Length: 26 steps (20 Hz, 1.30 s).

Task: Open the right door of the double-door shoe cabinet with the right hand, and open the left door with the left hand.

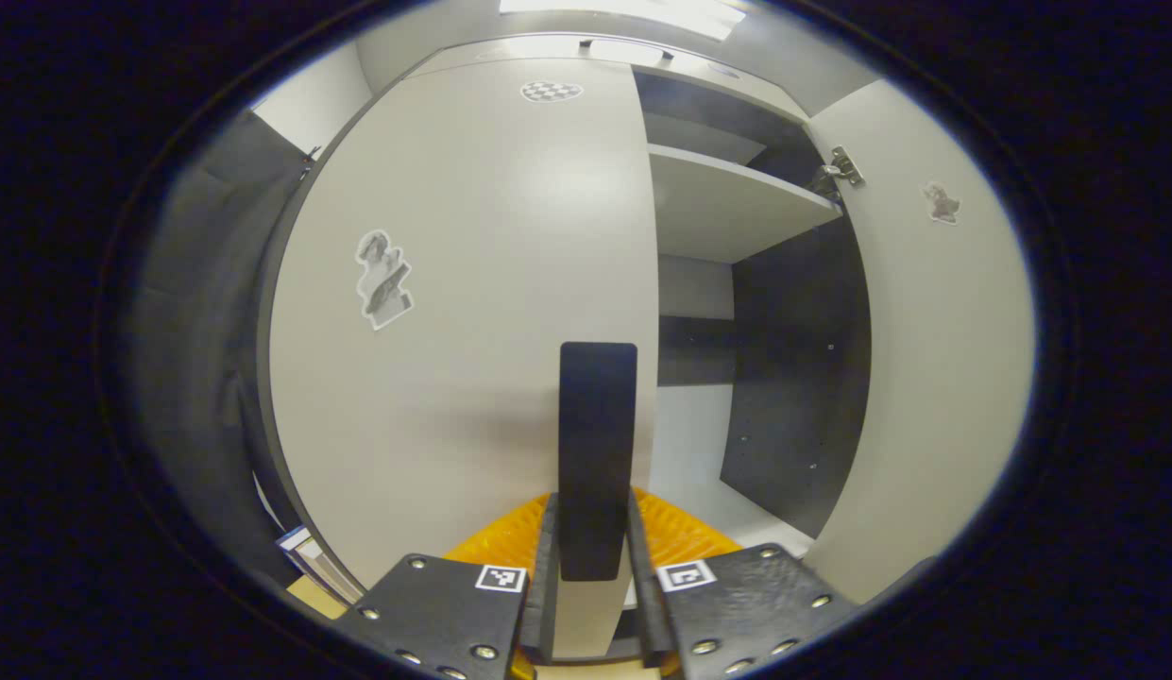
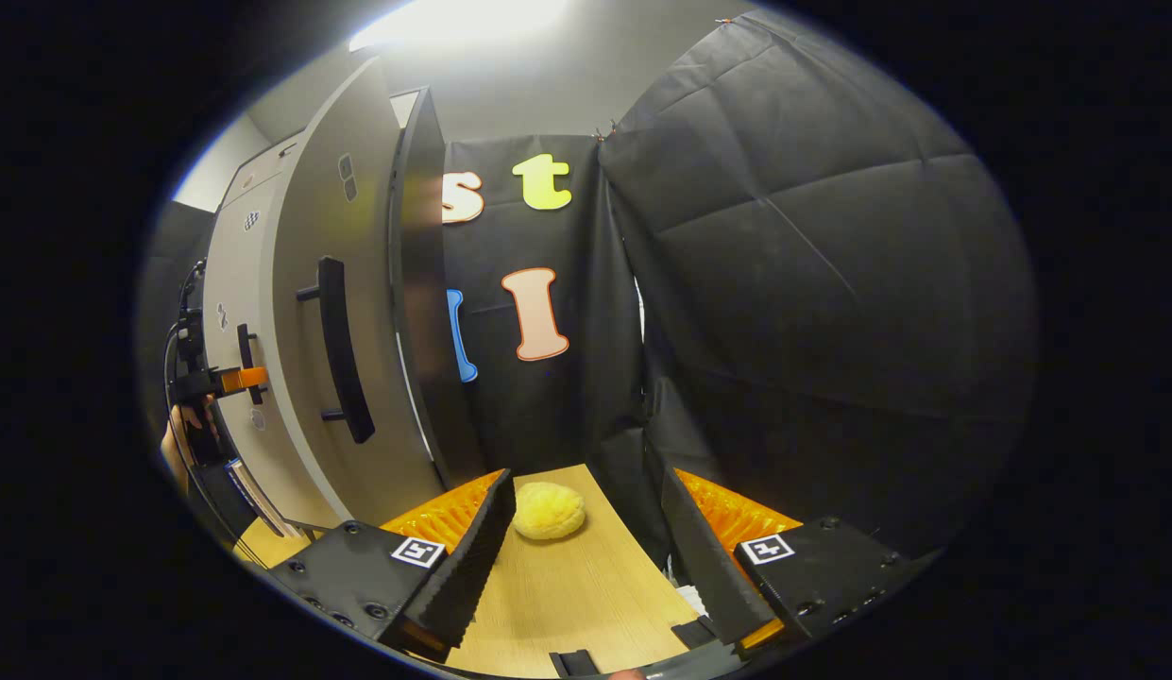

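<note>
**Cabinet with right door open, left handle gripped**

1. Booth. In the right gripper view, black cloth walls [image 2: 793, 283] enclose the space behind and beside the work surface. A bright ceiling light [image 2: 463, 19] is at the top.

2. Shoe cabinet [image 1: 727, 203]. In the left gripper view it stands directly ahead, pale outside and dark-walled inside. One pale shelf [image 1: 727, 203] is visible in the exposed interior.

3. Right door [image 1: 935, 378]. It is swung open, exposing the interior; a metal hinge [image 1: 839, 173] joins it to the cabinet near the top. In the right gripper view its dark vertical handle [image 2: 340, 349] faces the camera.

4. Left door [image 1: 453, 331]. It covers the left half of the opening and carries a small sticker [image 1: 382, 280] and a checker marker [image 1: 551, 91].

5. Surface. A light wooden tabletop [image 2: 586, 586] lies below the right gripper [image 2: 581, 576]. A yellow, rounded soft object [image 2: 548, 510] rests on it, near the cabinet base.

6. Left gripper [image 1: 595, 557]. Its fingers are closed in on the left door handle [image 1: 597, 434], one on each side, pinching it.

7. Right gripper. Its fingers are spread wide apart, holding nothing, pointed at the cloth wall.
</note>
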Available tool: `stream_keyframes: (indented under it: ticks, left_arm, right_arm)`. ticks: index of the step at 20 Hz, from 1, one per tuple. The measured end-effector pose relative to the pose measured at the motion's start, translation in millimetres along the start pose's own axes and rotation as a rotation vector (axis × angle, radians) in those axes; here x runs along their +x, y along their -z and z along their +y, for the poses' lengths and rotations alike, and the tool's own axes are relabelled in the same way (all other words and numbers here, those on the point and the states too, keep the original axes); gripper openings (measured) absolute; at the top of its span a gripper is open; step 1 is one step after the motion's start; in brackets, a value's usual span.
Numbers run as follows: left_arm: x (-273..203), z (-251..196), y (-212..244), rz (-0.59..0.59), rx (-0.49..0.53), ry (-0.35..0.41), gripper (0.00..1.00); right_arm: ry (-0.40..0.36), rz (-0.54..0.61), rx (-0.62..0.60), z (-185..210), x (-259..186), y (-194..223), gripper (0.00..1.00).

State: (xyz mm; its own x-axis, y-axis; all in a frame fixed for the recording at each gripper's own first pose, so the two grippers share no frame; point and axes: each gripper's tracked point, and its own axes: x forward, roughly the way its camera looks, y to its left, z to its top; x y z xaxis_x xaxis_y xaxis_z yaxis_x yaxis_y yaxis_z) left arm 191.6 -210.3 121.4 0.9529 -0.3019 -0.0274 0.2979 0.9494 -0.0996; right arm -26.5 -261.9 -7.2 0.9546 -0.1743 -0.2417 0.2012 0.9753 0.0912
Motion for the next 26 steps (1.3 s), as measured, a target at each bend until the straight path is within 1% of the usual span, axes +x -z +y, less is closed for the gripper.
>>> stream_keyframes:
  ticks: [1, 3, 4, 6, 8, 9, 10, 12, 14, 18, 19, 20, 22, 26]
  left_arm:
    - [2.3, -0.5, 1.2, 0.007, 0.026, -0.011, 0.32]
    - [2.2, -1.9, -0.4, 0.015, 0.049, -0.018, 0.29]
    - [1.8, -0.2, 0.7, 0.018, 0.040, -0.011, 0.27]
    - [-1.1, 2.9, 1.6, 0.009, -0.020, -0.004, 0.20]
    - [-5.9, 1.8, 0.9, 0.014, -0.012, 0.001, 0.19]
    - [-5.2, 1.1, 0.8, 0.016, -0.008, 0.007, 0.14]
    - [-7.3, 2.4, 2.3, 0.020, -0.005, 0.023, 0.14]
    - [-10.4, 4.5, 2.6, 0.020, -0.037, 0.052, 0.12]
    - [-12.8, 7.0, 1.9, 0.018, -0.032, 0.058, 0.15]
    - [-14.0, 11.3, -2.6, 0.020, -0.043, 0.076, 0.14]
    - [-16.3, 14.7, -2.8, 0.016, -0.045, 0.080, 0.15]
    - [-18.4, 15.3, -3.3, 0.009, -0.043, 0.082, 0.14]
    - [-21.8, 17.2, -1.9, 0.008, -0.047, 0.093, 0.15]
    - [-32.4, 22.7, -0.7, 0.004, -0.055, 0.121, 0.14]
  right_arm:
    - [0.001, 0.001, -0.001, -1.0, 0.9, 1.3, 0.98]
    - [0.000, 0.004, 0.004, -2.5, 3.3, 2.6, 0.98]
    - [-0.002, 0.007, 0.009, -3.1, 4.7, 3.4, 0.98]
    - [-0.006, 0.012, 0.024, -2.8, 7.1, 4.5, 0.98]
    - [-0.014, 0.014, 0.039, -1.9, 9.8, 3.6, 0.98]
    - [-0.021, 0.013, 0.043, 0.0, 10.8, 3.6, 0.98]
    - [-0.026, 0.009, 0.044, 2.0, 12.5, 1.5, 0.98]
    - [-0.038, -0.001, 0.044, 6.6, 13.7, -2.1, 0.98]
    - [-0.053, -0.009, 0.044, 11.8, 14.0, -5.0, 0.98]
    - [-0.081, -0.010, 0.040, 26.1, 14.7, -7.4, 0.98]
    - [-0.085, -0.012, 0.036, 29.3, 14.3, -9.5, 0.98]
    - [-0.088, -0.015, 0.033, 33.6, 14.7, -11.8, 0.98]
    - [-0.094, -0.021, 0.029, 41.3, 13.2, -14.8, 0.98]
    - [-0.093, -0.031, 0.014, 53.3, 10.8, -19.9, 0.98]
